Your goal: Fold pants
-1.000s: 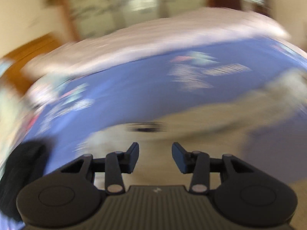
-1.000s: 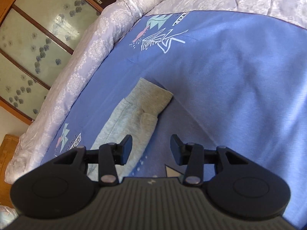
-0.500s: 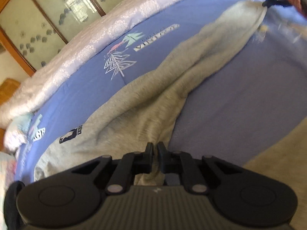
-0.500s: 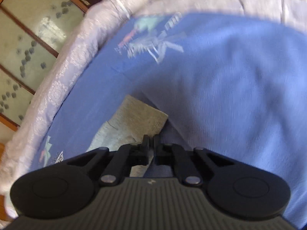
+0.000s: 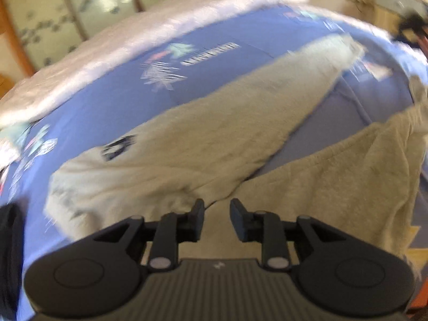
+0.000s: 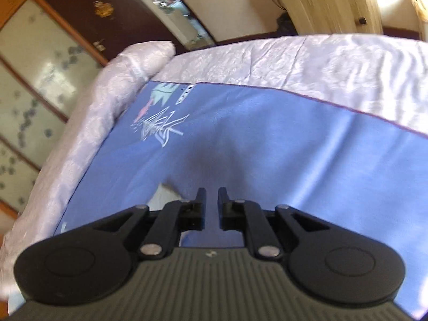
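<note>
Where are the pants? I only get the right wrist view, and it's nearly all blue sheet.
Observer: The left wrist view shows the grey pants lying on the sheet, just ahead of the left gripper.
Operator: Are the legs together?
Observer: No. The two legs spread in a V, with blue sheet between them.
Operator: Is the left gripper holding them?
Observer: No. Its jaws are opening, and they pinch no cloth.
</note>
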The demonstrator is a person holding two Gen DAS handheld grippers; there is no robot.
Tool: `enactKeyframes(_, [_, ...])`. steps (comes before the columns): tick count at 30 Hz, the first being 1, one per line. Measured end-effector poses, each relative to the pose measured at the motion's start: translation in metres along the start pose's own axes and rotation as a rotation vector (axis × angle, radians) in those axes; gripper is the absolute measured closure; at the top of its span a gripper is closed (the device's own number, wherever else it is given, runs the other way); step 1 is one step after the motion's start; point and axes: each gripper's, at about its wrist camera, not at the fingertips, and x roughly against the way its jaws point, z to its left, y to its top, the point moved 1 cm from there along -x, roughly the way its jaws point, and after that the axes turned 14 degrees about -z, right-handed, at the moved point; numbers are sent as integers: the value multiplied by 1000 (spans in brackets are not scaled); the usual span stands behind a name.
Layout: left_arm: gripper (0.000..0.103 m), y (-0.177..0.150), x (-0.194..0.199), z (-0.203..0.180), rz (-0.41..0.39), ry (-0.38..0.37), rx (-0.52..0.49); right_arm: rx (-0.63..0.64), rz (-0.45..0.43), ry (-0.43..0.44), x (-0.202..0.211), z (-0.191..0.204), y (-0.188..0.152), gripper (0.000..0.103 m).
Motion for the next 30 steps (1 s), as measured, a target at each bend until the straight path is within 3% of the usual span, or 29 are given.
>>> enactKeyframes(3, [72,-11,42,38,-19,79,167,30,33,51,44,-16,-12,72])
enactKeyframes(7, [55,-38,87,88,-26,229,351,75,48,78,90,-28,-34,70])
enactKeyframes(10, [43,-65,104,120,17,300,516,60,42,57,120,-44,-51,69])
enactKeyframes(15, [24,-103,112,143,51,274,792,-17,69,44,158,-65,-72,68])
enactKeyframes(20, [24,-120,85,147,66,216,900,-23,72,51,174,-67,-76,67])
enactKeyframes(21, [27,-123,78,148,73,207,928,-39,68,53,175,-68,-74,67])
enactKeyframes(23, [58,-126,66,148,96,198,974,-63,60,63,177,-71,-73,67])
enactKeyframes(24, [91,-127,60,148,118,194,985,-66,58,65,177,-72,-72,67])
enactKeyframes(26, [94,-126,61,148,133,201,1013,-63,60,67,175,-72,-72,67])
enactKeyframes(30, [94,-118,104,145,54,253,983,-77,86,85,165,-76,-78,67])
